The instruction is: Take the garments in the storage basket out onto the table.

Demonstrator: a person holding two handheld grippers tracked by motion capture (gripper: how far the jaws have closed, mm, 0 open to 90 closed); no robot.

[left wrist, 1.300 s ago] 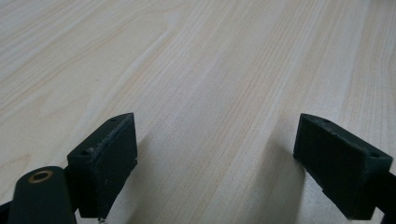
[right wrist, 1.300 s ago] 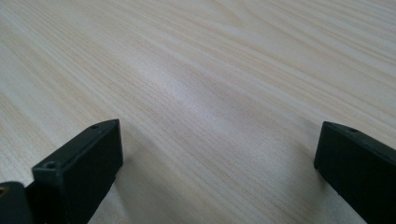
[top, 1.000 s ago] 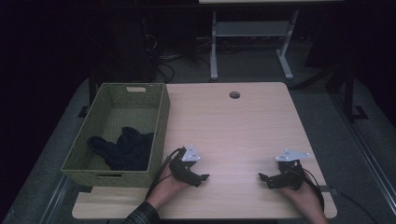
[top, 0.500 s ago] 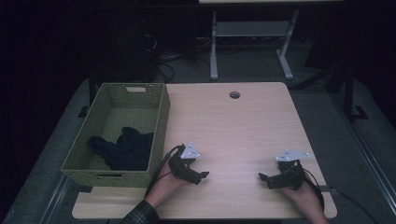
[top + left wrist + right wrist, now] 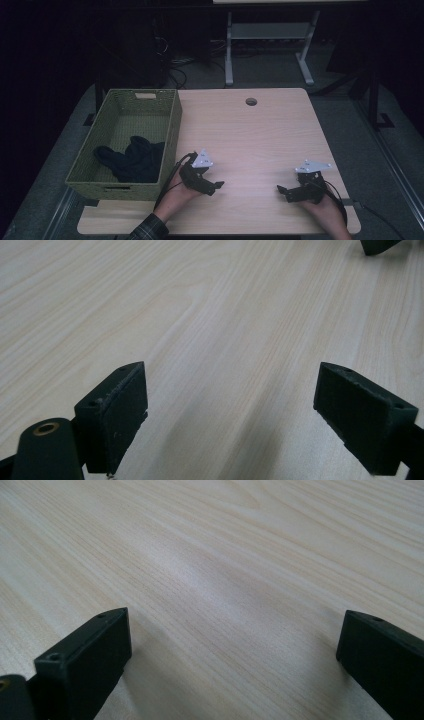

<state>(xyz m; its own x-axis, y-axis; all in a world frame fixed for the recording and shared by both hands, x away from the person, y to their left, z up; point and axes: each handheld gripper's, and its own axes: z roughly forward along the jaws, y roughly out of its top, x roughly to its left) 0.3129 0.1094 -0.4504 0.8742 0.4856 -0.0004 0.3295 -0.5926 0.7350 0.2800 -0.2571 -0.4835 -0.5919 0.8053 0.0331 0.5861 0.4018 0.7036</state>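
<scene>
A pale wooden rectangular table (image 5: 260,135) with a round cable hole (image 5: 251,102) stands on grey carpeted floor (image 5: 360,145). Beyond it the room is dark (little detail shows), with a white metal-framed stand (image 5: 270,35) and loose black cables (image 5: 187,62) on the floor.

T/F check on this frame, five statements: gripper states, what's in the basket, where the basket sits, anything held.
1. The left gripper has its jaws open over bare wood. True.
2. The right gripper is shut on a cloth. False: its jaws stand wide apart with nothing between them.
3. The dark garment lies inside the green woven basket. True.
4. The basket stands at the right edge of the table. False: it stands at the left edge, next to the left gripper.
5. Both grippers are low over the near part of the table, pointing toward each other. True.
</scene>
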